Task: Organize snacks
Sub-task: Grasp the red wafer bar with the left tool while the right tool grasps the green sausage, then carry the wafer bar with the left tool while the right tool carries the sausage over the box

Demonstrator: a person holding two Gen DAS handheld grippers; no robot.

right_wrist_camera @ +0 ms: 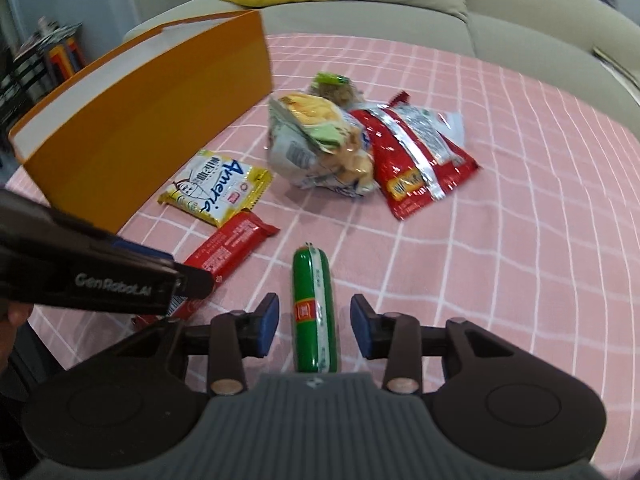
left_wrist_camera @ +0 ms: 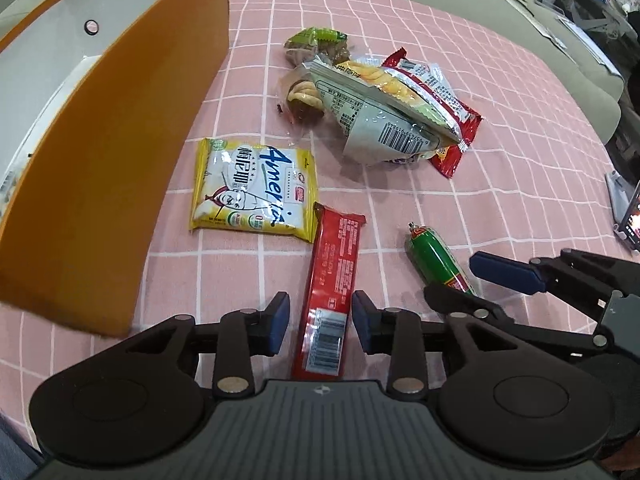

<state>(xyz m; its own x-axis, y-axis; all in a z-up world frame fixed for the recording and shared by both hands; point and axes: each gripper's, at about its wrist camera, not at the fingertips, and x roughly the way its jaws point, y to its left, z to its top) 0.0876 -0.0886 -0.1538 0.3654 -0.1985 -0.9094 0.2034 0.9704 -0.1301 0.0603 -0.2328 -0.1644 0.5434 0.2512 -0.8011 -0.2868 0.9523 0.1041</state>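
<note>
1. Red is the nearest colour in the left wrist view: the red bar (left_wrist_camera: 331, 296) lies at the bottom centre, between the spread jaws of the left gripper (left_wrist_camera: 320, 326), which do not touch it yet.
2. In the right wrist view, the green sausage (right_wrist_camera: 316, 312) lies at the bottom centre between the spread jaws of the right gripper (right_wrist_camera: 314, 326), also not pinched.
3. Just beyond the bar, at the centre left of the left view, lies the yellow noodle packet (left_wrist_camera: 254, 192) on the pink checked cloth (left_wrist_camera: 500, 184) that covers the surface.
4. Farther, at the upper centre, is a heap: a grey-white bag (left_wrist_camera: 380, 116), a red bag (right_wrist_camera: 416, 156) and small green-wrapped snacks (left_wrist_camera: 316, 40).
5. At the upper left stands the orange box (left_wrist_camera: 104, 152); some packets seem to be inside at its far left edge, but I cannot tell how many.
6. I judge the task is in an early stage: most snacks are still outside the box, and both grippers are only ready to grasp.
</note>
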